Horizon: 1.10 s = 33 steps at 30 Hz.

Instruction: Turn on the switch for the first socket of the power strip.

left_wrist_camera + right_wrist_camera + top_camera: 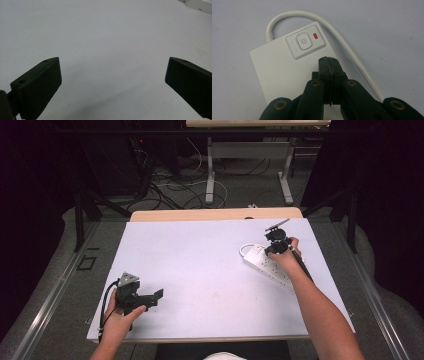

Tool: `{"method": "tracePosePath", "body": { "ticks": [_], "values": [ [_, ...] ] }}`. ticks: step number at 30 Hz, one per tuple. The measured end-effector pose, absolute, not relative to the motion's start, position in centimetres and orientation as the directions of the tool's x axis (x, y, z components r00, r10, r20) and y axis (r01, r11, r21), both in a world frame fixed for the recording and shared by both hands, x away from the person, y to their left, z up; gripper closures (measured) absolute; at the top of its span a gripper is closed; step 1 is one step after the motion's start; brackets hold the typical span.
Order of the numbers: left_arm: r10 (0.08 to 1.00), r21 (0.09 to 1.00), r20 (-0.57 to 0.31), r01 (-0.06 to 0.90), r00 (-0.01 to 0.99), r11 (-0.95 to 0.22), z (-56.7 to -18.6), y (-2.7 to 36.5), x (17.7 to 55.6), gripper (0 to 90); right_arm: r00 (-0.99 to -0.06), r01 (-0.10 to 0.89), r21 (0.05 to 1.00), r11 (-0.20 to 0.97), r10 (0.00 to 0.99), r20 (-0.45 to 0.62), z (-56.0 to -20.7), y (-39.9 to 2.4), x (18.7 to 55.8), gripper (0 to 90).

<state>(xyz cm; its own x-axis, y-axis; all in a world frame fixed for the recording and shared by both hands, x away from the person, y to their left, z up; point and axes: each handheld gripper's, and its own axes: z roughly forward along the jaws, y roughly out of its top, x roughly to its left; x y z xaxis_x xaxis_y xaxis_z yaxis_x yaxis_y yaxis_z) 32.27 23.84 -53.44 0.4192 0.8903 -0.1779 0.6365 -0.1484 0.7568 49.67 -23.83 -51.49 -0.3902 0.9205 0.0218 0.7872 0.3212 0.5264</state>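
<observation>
White power strip (267, 265): on the surface (200, 265), right side, red light (316, 36) lit beside its button (304, 41)
Right tool (329, 61): clenched, empty, tips over the strip near the button
Left tool (112, 75): released, empty, above bare surface

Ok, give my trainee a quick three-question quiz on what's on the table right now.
1. True or false: the right gripper is shut, its tips over the power strip.
2. Which colour is the lamp beside the power button? A green, B red, C blue.
3. What lies between the left gripper fingers?

Key: 1 true. 2 B. 3 Nothing, only bare table; the fingers stand wide apart.
</observation>
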Motion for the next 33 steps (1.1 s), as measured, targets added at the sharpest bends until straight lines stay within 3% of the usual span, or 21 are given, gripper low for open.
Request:
{"method": "tracePosePath", "body": {
  "ticks": [18, 33],
  "values": [
    [0.893, 0.760, -0.176, 0.634, 0.415, -0.145, -53.6, 23.9, 32.4, 0.6, -0.370, 0.800, 0.519, 0.301, 0.928, 0.031, -51.4, -23.9, 49.8, 90.0],
    [0.894, 0.760, -0.175, 0.634, 0.412, -0.143, -53.7, 24.1, 32.5, 0.6, -0.353, 0.795, 0.544, 0.267, 0.934, 0.057, -50.8, -24.8, 50.0, 82.0]
  ]
}}
